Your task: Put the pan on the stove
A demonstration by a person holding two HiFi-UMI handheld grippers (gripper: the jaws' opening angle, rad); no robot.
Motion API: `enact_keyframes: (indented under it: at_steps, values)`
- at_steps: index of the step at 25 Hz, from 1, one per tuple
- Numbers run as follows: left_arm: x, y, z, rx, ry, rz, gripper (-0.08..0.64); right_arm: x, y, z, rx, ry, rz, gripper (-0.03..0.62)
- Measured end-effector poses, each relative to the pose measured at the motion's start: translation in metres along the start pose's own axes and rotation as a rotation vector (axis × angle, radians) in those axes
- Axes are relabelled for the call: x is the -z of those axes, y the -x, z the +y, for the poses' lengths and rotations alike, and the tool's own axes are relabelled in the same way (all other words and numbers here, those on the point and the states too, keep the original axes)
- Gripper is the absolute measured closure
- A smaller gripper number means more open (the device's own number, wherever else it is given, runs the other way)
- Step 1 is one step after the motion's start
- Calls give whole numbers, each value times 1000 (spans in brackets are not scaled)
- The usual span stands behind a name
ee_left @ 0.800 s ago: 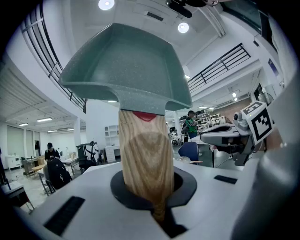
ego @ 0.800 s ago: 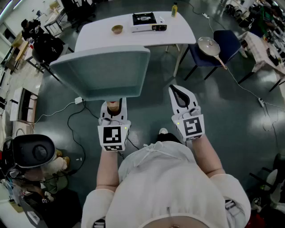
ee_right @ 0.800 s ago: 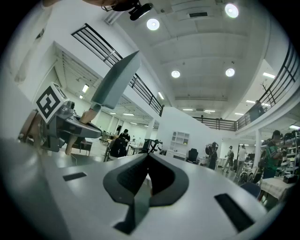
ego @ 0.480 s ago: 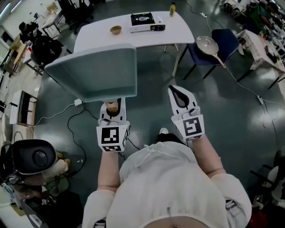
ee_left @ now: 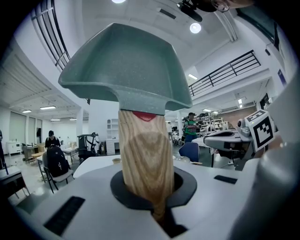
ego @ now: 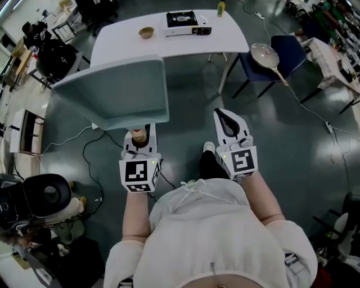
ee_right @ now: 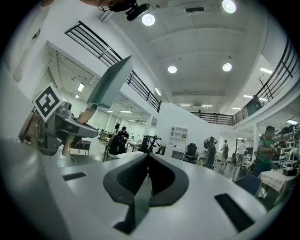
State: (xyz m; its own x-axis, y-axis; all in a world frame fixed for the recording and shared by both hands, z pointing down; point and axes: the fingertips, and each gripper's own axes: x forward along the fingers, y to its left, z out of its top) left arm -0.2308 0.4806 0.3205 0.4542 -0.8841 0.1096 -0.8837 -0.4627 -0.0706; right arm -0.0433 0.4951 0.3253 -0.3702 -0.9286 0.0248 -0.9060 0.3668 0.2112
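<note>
A square grey-green pan with a wooden handle is held up in the air, far from the table. My left gripper is shut on that handle, which fills the jaws in the left gripper view, with the pan towering above. The portable stove sits on the white table well ahead. My right gripper is level beside the left, shut with nothing in it. From the right gripper view the pan shows edge-on at the left.
A small bowl and a bottle share the table with the stove. A blue chair at the right bears a round lidded pan. Cables, a black chair and cluttered benches ring the dark floor.
The pan has swung a little to the left in the head view. A dark shoe has come forward between the grippers. Both grippers keep their grip and pose.
</note>
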Motion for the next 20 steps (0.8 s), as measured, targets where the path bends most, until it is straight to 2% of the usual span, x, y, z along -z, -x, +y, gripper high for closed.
enact_keyframes:
  at_steps: [5, 10, 20]
  values:
    - [8, -40, 10, -24, 4, 26, 540, 13, -39, -25, -26, 9, -13, 588]
    - [0, -103, 24, -56, -10, 38, 540, 23, -96, -68, -52, -2, -10, 587]
    - [-17, -274, 41, -105, -11, 71, 540, 43, -234, -198, -99, -16, -17, 586]
